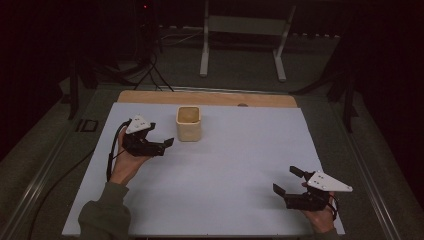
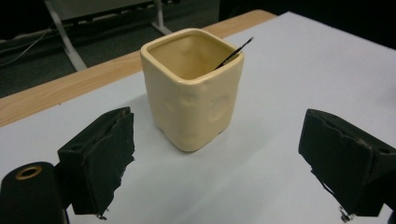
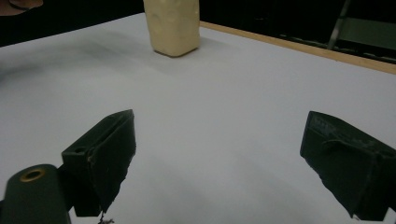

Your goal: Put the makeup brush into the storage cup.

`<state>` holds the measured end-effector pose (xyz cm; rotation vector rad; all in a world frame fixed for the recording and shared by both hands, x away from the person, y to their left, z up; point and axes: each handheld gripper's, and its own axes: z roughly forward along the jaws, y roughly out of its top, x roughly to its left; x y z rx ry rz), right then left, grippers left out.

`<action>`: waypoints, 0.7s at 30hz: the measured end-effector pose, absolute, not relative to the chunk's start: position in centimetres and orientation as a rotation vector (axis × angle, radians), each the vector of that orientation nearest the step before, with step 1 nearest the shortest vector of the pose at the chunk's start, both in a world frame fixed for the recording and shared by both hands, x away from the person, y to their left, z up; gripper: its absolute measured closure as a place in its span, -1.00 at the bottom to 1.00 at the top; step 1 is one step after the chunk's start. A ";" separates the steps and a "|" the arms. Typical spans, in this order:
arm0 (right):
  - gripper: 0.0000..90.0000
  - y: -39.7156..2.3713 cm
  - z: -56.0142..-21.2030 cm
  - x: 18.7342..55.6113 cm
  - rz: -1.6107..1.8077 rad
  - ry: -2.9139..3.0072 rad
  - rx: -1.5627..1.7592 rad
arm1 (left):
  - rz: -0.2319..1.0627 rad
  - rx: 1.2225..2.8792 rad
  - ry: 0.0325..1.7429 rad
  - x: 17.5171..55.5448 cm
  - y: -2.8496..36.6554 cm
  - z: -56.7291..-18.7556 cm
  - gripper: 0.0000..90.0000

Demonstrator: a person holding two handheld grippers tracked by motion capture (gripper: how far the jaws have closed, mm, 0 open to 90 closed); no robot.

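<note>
- A cream square ceramic cup (image 1: 188, 123) is seen standing upright on the white sheet (image 1: 235, 165), in the upper middle of the high view, just below the wooden table edge (image 1: 210, 98).
- A thin dark stick (image 2: 233, 52) is seen leaning inside the cup at its far corner.
- The left gripper (image 1: 159, 136) is held just left of the cup, jaws spread wide and empty; an approach to grasp is judged to be in hand.
- The right gripper (image 1: 286, 180) is held at the lower right, well apart, also spread and empty.
- Next, the left jaws are to be brought around the cup's walls and closed squarely.
</note>
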<state>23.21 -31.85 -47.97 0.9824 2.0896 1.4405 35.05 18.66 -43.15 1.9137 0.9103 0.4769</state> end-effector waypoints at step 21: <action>-0.77 -31.8 -48.0 23.3 1.441 2.094 0.986 | 0.482 1.904 0.908 32.5 19.6 -44.2 -0.75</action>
